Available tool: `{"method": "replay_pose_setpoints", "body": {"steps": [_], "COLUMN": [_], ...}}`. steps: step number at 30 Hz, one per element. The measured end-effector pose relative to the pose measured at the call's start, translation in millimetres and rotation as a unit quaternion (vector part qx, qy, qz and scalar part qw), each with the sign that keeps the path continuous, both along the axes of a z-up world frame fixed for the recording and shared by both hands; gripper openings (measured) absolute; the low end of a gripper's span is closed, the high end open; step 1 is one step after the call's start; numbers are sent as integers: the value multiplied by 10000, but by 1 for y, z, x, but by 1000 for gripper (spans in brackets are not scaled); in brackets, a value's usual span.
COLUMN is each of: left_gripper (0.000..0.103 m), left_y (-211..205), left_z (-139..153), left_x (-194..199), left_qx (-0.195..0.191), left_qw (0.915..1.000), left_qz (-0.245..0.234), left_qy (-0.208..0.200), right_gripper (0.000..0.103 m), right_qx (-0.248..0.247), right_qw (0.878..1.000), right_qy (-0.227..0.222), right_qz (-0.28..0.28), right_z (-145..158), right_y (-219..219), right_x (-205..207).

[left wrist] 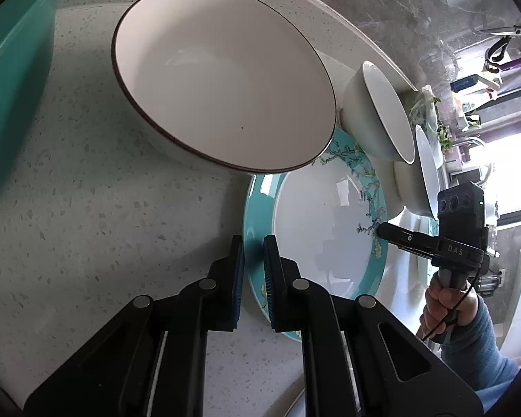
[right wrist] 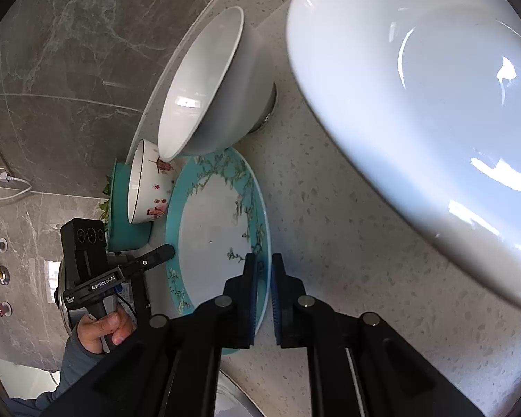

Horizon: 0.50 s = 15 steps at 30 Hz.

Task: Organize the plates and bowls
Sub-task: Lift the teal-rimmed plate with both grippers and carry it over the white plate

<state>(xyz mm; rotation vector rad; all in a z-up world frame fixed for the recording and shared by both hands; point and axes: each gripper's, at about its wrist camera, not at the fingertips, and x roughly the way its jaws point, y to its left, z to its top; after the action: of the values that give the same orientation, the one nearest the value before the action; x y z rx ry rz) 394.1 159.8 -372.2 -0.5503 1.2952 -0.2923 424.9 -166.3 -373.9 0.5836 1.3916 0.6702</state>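
A teal-rimmed floral plate (left wrist: 330, 232) lies on the speckled counter (left wrist: 104, 208). My left gripper (left wrist: 253, 243) is shut on its near rim. My right gripper (right wrist: 264, 260) is shut on the opposite rim of the same plate (right wrist: 215, 229). A large white bowl with a dark rim (left wrist: 222, 76) stands just behind the plate in the left wrist view. A plain white bowl (left wrist: 375, 111) stands to its right, also in the right wrist view (right wrist: 208, 93). A big white bowl (right wrist: 423, 104) fills the right wrist view's upper right. The right gripper shows in the left view (left wrist: 382, 231).
A teal container (left wrist: 14, 80) stands at the far left. A small bowl with red figures (right wrist: 146, 180) sits against a teal bowl (right wrist: 128, 232). Another white dish (left wrist: 427, 170) stands on the right. The marble wall (right wrist: 69, 52) runs behind the counter edge.
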Motion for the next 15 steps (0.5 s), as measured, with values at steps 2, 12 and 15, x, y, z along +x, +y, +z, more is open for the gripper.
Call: {"method": "replay_pose_setpoints", "body": {"steps": [2, 12, 15], "left_gripper": [9, 9, 9], "left_y": [-1, -4, -5], "left_z": [0, 1, 3], "left_x": [0, -8, -11], "left_qx": [-7, -23, -18], "left_qw": [10000, 10000, 10000], "left_qz": [1, 72, 78], "left_qy": [8, 5, -7], "right_gripper": [10, 10, 10], "right_qx": [-9, 41, 30], "right_qw": [10000, 10000, 9999], "right_qy": [4, -13, -19], "right_qz": [0, 56, 113], "right_z": [0, 7, 10], "right_y": [0, 3, 4], "right_x": [-1, -7, -9]}}
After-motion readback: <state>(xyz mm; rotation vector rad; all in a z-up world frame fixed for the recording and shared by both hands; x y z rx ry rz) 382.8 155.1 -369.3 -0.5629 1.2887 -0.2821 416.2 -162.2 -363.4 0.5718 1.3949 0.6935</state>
